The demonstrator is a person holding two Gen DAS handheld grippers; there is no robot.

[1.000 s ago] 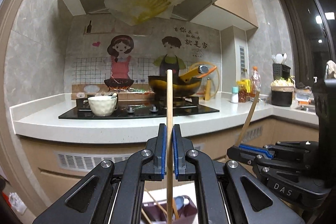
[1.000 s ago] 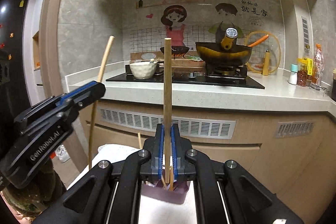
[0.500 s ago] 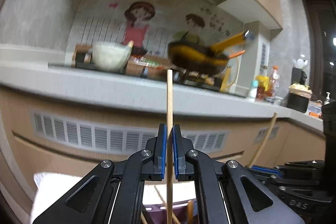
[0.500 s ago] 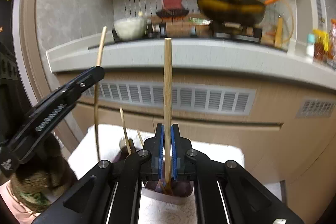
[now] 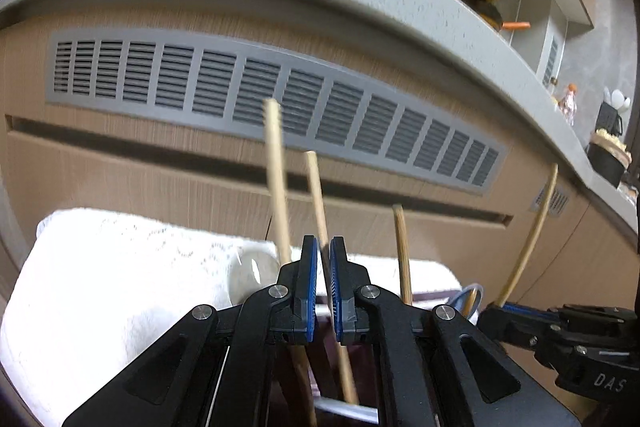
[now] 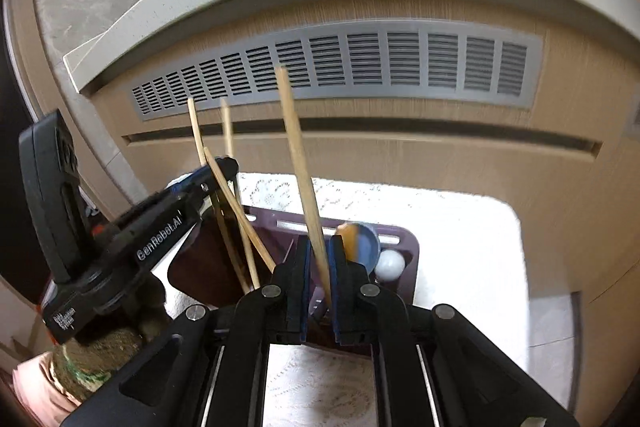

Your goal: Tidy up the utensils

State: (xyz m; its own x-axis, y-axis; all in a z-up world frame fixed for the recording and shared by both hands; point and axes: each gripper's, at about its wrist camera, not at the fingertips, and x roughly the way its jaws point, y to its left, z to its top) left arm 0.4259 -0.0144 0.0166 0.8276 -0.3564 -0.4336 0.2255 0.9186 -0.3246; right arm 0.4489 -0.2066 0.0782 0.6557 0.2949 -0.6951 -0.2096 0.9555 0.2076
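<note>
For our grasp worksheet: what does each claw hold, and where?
Left claw: chopstick, lower shaft. Right claw: second chopstick, lower shaft. Whether clamped or loose cannot be told.

White lace-patterned cloth (image 6: 448, 227) covering the surface, dark purple utensil holder (image 6: 404, 243) standing on it

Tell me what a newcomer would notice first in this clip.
Probably the wooden chopstick tilting up from between the blue pads of the right hand-held gripper, its lower end in the dark purple utensil holder on the white cloth. Next, the left hand-held gripper reaching in among more chopsticks at that holder's left side, and the grey vent grille running across the cabinet behind.
</note>
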